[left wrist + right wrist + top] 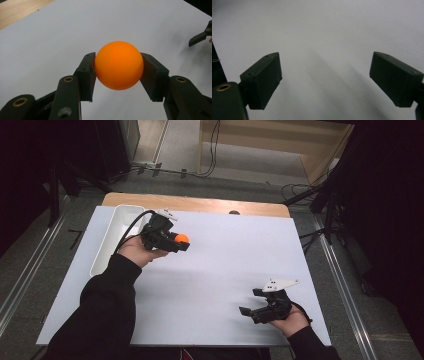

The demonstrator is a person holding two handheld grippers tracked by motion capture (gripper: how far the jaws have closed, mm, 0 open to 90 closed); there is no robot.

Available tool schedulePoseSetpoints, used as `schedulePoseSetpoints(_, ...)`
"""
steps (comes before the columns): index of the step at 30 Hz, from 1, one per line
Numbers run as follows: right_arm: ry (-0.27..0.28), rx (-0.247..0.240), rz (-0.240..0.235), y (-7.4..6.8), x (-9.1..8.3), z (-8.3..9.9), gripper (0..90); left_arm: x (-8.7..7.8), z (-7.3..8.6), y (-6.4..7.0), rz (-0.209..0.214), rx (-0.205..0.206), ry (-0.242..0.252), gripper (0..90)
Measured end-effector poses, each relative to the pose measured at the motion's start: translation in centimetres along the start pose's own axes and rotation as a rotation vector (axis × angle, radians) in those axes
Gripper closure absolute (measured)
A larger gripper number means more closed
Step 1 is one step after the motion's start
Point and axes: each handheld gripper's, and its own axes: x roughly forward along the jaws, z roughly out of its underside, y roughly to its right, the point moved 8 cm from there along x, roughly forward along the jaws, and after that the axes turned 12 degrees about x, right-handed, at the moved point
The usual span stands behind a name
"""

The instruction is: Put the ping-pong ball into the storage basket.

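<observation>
Orange ball [118,65] clamped between pads of left claw [181,241], held above white desk [225,270], just beside white tray [107,245]. Right claw [248,302] spread apart, nothing held, near desk's front edge. Risk judged: smooth round ball squeezed out and rolled away if grip eased or tilted.

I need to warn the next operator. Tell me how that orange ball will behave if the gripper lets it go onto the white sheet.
The orange ball is a smooth sphere, so it would probably roll on the flat white sheet. It looks like a table-tennis ball, likely light and hollow. The left gripper touches it at two small spots, so it may slip out easily.
</observation>
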Motion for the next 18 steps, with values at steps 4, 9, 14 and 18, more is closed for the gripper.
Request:
schedulePoseSetpoints(4,-0.005,0.013,0.001,-0.1,0.1,0.0,9.5,-0.4,0.2,-0.4,-0.003,-0.009,-0.001,50.4)
schedulePoseSetpoints(9,-0.007,0.004,-0.002,-0.1,0.1,-0.1,9.5,-0.7,0.6,-0.8,-0.008,-0.019,-0.007,50.4)
schedulePoseSetpoints(14,-0.005,0.001,-0.003,-0.1,0.2,-0.2,9.5,-1.0,1.1,-1.4,-0.019,-0.035,-0.013,50.4)
schedulePoseSetpoints(18,-0.004,-0.002,-0.002,-0.1,0.2,-0.2,9.5,-1.3,1.5,-2.0,-0.029,-0.045,-0.018,50.5)
